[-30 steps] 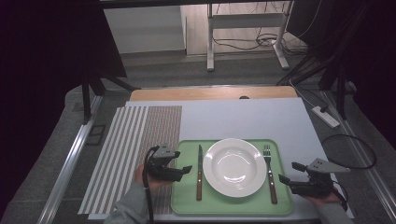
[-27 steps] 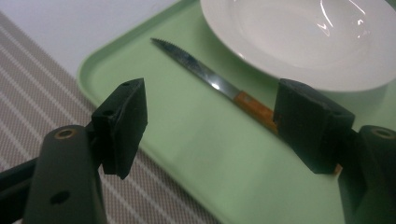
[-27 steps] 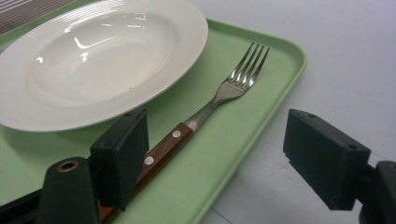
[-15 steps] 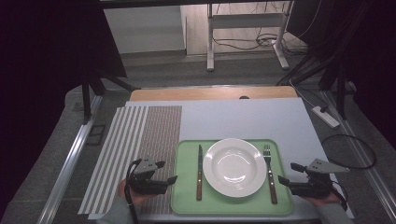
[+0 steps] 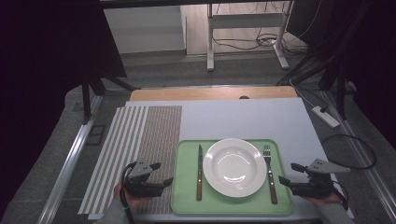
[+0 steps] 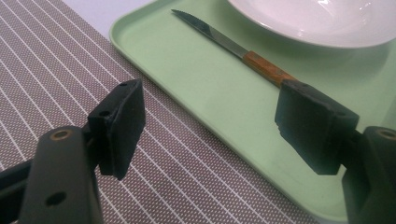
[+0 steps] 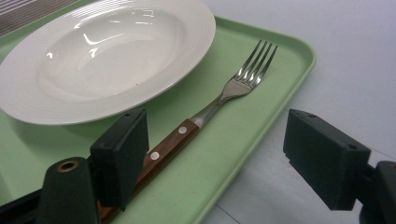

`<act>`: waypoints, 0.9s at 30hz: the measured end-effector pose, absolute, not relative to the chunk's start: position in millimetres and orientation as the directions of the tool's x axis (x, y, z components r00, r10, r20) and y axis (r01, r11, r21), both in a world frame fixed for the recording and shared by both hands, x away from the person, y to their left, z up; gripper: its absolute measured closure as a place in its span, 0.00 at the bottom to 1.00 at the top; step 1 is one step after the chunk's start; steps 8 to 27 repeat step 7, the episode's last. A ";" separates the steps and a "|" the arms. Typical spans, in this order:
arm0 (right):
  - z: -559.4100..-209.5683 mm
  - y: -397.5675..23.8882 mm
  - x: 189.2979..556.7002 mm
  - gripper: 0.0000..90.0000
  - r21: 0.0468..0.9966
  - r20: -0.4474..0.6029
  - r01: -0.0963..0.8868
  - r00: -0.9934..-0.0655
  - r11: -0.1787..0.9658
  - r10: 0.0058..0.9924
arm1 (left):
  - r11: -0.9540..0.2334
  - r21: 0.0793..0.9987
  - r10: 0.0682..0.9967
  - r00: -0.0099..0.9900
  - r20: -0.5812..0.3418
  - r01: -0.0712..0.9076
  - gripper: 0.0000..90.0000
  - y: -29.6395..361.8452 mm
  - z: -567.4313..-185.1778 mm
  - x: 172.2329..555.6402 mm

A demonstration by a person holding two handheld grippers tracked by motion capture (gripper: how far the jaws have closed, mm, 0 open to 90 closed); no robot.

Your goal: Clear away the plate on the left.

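A green tray (image 5: 186,201) lies at the table's near edge and carries a white plate (image 5: 233,166). A wooden-handled knife (image 5: 199,173) lies left of the plate and a fork (image 5: 269,173) right of it. My left gripper (image 5: 162,173) hovers over the striped placemat (image 5: 140,149) just left of the tray, open, with nothing between its jaws. In the left gripper view the gripper (image 6: 215,116) faces the tray's edge (image 6: 196,84) and the knife (image 6: 233,46). My right gripper (image 5: 287,172) is open beside the tray's right edge. In its own view that gripper (image 7: 222,149) straddles the tray rim (image 7: 261,107) near the fork (image 7: 233,88).
The placemat and tray rest on a pale grey table top (image 5: 243,119) with a wooden strip (image 5: 210,93) at its far edge. A power strip (image 5: 327,116) and cables (image 5: 350,144) lie off the right side. Metal desk legs (image 5: 210,42) stand on the floor behind.
My left gripper has drawn back from the tray's left edge, moving left and nearer over the placemat. The right gripper has stayed where it was.
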State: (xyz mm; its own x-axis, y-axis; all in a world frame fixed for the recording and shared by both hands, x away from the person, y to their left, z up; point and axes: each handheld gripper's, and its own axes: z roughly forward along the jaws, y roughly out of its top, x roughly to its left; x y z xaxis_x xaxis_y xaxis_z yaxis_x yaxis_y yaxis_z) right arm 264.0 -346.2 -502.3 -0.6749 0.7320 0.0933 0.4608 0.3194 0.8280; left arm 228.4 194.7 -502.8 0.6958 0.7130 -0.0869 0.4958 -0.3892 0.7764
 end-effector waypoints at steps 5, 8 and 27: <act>-502.4 -346.3 264.2 0.26 0.828 0.094 0.462 -0.675 0.319 0.732 | -0.392 0.776 0.711 0.698 -0.086 0.494 0.28 194.3 -502.8 228.4; -502.6 -346.2 264.3 0.26 0.827 0.094 0.463 -0.675 0.320 0.732 | -0.396 0.776 0.709 0.701 -0.083 0.492 0.28 194.4 -502.7 228.6; -502.6 -346.2 264.3 0.26 0.827 0.094 0.463 -0.675 0.320 0.732 | -0.396 0.776 0.709 0.701 -0.083 0.492 0.28 194.4 -502.7 228.6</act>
